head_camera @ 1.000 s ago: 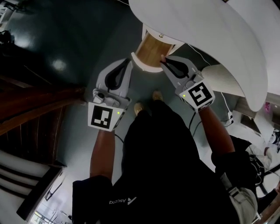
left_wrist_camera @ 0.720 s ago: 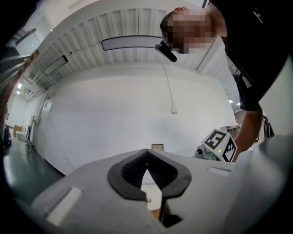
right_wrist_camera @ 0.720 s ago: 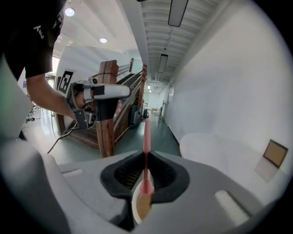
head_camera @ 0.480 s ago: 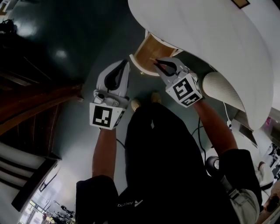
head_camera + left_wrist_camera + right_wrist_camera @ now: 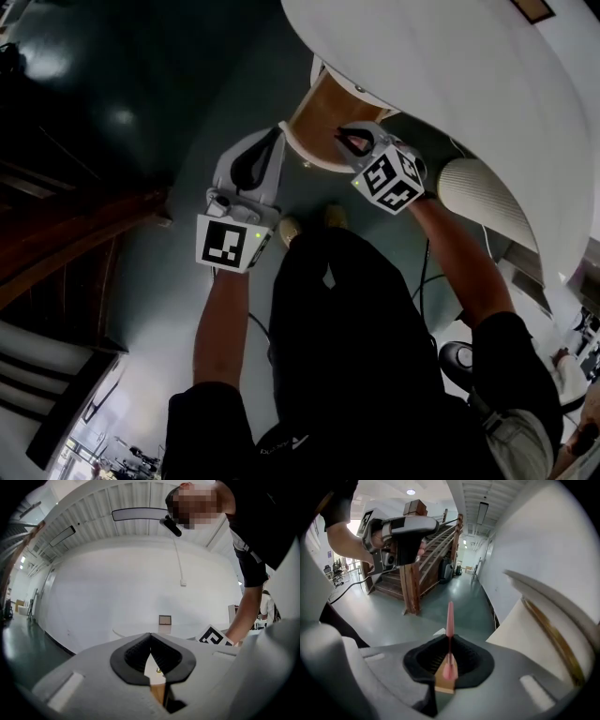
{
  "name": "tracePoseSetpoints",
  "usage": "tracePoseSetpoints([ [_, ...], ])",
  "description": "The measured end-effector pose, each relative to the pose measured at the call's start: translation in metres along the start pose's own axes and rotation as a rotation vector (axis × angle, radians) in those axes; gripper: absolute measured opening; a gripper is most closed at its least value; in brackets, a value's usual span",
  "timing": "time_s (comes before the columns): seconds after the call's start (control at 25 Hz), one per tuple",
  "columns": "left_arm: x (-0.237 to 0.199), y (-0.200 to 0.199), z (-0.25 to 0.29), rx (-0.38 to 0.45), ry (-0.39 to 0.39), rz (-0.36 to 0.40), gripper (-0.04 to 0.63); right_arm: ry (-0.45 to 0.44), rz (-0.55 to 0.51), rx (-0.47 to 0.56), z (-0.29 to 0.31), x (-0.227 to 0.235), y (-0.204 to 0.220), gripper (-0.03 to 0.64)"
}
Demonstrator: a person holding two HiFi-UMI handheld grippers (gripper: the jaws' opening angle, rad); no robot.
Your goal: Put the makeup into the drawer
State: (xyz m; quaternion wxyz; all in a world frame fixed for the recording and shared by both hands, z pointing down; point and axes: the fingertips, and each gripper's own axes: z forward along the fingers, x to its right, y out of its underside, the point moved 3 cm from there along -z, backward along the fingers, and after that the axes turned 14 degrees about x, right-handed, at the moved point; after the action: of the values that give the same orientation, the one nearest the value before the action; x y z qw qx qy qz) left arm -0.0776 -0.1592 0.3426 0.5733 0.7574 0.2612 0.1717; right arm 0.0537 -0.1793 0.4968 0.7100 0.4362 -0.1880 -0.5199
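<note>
A slim pink makeup stick (image 5: 450,616) stands out from my right gripper (image 5: 449,641), which is shut on it. In the head view that right gripper (image 5: 345,139) hangs over the front edge of the open wooden drawer (image 5: 319,112) under the white round table (image 5: 450,75). The stick itself is hidden there. My left gripper (image 5: 270,141) is shut with nothing in it, just left of the drawer's white front. In the left gripper view the left gripper (image 5: 151,641) shows a sliver of wood through its closed jaws.
A dark wooden staircase (image 5: 66,234) runs along the left, and its post (image 5: 412,564) stands behind the left gripper's handle. A white ribbed object (image 5: 478,192) sits right of the drawer. The person's shoes (image 5: 333,214) are on the grey-green floor below the drawer.
My right gripper has swung left and tipped steeper at the drawer's front, its marker cube turning. The left gripper has barely shifted.
</note>
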Motion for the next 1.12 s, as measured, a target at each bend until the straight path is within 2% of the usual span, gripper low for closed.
tracePoseSetpoints([
  [0.28,-0.017,0.053,0.003,-0.018,0.029,-0.02,0.011,-0.04,-0.054,-0.085,0.043,0.004,0.045,0.043],
  [0.6,-0.031,0.102,0.002,-0.031,0.06,-0.015,0.011,-0.087,-0.061,-0.18,0.092,0.005,0.096,0.044],
  [0.84,-0.037,0.128,0.003,-0.045,0.093,-0.022,0.011,-0.156,-0.129,-0.276,0.133,0.002,0.132,0.043],
  [1.12,-0.045,0.154,-0.003,-0.042,0.096,-0.033,0.011,-0.247,-0.219,-0.41,0.165,-0.001,0.184,0.044],
])
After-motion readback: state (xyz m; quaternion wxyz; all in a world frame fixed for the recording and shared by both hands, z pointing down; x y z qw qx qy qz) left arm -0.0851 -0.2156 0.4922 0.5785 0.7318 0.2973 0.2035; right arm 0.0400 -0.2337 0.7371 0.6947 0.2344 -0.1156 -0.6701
